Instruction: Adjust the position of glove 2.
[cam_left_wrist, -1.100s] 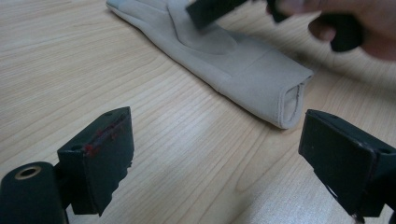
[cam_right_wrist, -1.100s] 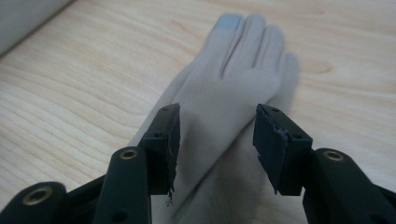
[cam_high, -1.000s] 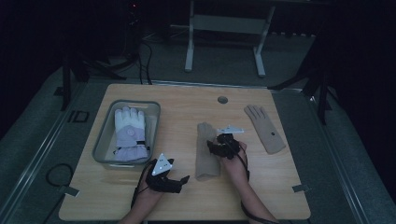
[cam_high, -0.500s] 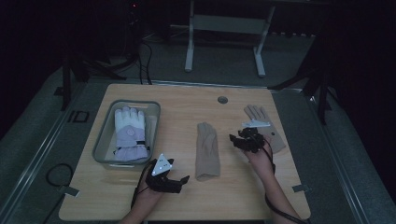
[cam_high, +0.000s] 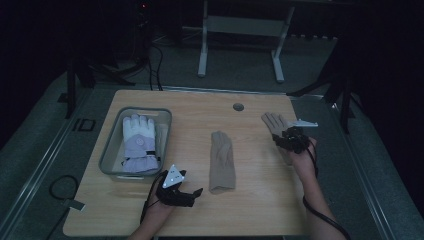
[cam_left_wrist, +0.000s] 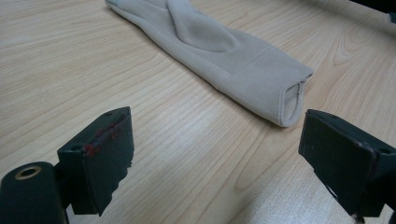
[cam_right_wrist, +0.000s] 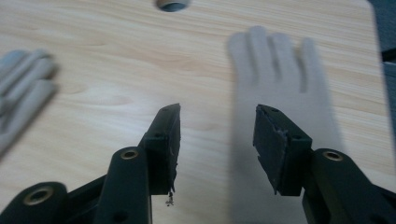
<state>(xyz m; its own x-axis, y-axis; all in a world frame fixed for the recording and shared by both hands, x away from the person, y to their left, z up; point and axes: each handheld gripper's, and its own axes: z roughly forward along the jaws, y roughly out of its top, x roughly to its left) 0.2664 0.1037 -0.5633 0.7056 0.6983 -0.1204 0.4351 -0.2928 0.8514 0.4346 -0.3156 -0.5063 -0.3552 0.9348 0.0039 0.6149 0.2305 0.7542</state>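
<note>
A beige glove (cam_high: 222, 160) lies flat mid-table, its cuff toward the front edge. My left gripper (cam_high: 195, 195) rests just left of that cuff, open and empty. In the left gripper view the glove (cam_left_wrist: 224, 51) lies ahead of the wide-apart jaws of the left gripper (cam_left_wrist: 215, 154), untouched. A second beige glove (cam_high: 272, 122) lies palm-flat at the right. My right gripper (cam_high: 282, 139) hovers over its wrist end. In the right gripper view this glove (cam_right_wrist: 280, 79) spreads its fingers beyond the right gripper (cam_right_wrist: 217, 140); the jaws have just opened slightly, with nothing between them.
A grey bin (cam_high: 112, 145) at the left holds a white and lavender glove (cam_high: 140, 142). A round cable hole (cam_high: 238, 106) sits near the table's far edge. Dark floor, stand legs and cables surround the table.
My right gripper has travelled rightward from the middle glove to above the right-hand glove. The left gripper and both beige gloves have stayed where they were.
</note>
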